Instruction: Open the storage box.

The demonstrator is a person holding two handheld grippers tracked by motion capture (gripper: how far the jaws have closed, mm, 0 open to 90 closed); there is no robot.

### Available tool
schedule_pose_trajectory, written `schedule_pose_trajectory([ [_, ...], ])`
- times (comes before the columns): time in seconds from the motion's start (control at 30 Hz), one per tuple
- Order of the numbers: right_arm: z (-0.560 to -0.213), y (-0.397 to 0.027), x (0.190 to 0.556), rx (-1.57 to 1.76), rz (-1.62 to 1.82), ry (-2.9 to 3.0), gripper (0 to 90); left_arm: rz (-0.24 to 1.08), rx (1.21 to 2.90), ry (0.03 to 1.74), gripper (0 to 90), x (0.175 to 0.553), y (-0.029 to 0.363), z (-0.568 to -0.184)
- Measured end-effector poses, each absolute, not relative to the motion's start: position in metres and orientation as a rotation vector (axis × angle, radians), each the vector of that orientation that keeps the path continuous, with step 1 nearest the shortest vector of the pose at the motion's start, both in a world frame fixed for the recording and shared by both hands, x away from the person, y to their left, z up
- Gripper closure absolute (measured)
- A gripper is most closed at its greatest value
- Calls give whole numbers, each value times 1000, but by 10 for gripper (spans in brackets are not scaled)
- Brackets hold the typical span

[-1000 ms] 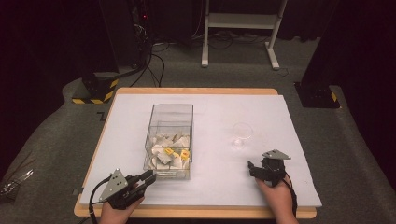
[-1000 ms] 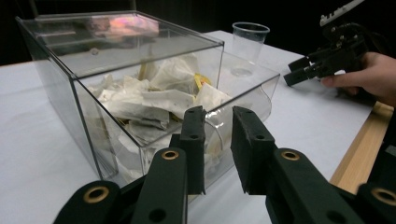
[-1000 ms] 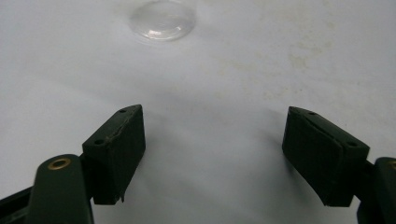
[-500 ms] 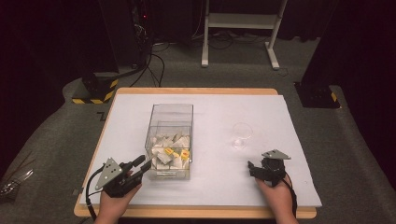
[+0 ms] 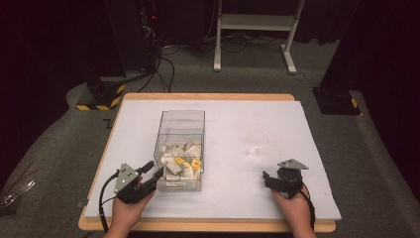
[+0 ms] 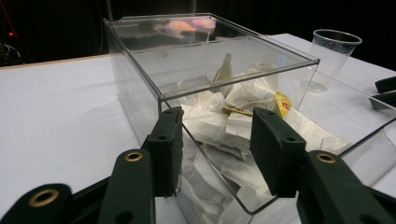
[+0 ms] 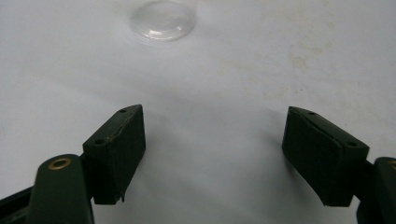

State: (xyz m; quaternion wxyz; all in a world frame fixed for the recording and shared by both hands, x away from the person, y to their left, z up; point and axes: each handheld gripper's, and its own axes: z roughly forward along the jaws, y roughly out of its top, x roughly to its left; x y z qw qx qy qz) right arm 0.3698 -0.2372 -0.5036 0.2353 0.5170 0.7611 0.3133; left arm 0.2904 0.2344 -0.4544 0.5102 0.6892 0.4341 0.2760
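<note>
Two grippers spread at near edge, box lying lengthwise

Both grippers are sitting near the table's [image 5: 297, 114] front edge. Left gripper [image 5: 151, 172] is pointing at the near-left corner of the clear box [image 5: 181, 148], jaws spread, gripping nothing. Right gripper [image 5: 267, 179] is resting well apart, jaws wide. The box's long axis is running near to far, tea bags [image 6: 219, 121] heaped inside. A plastic cup [image 5: 256, 144] is standing upright beyond.

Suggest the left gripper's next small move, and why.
Probably ease the left gripper forward and up over the clear box's near wall: its jaws are open at that corner, tea bags lie just behind the wall, and the top looks open.
</note>
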Motion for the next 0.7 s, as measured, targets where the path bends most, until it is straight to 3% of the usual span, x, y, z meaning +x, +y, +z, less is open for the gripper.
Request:
schedule_pose_trajectory([
  [0.3, -504, -237, 370, 1420, 860, 2088, 217, 640, 1645, 1059, 606, 292, 237, -460],
  [0.7, -504, -237, 370, 1420, 860, 2088, 217, 635, 1632, 1061, 589, 297, 237, -465],
])
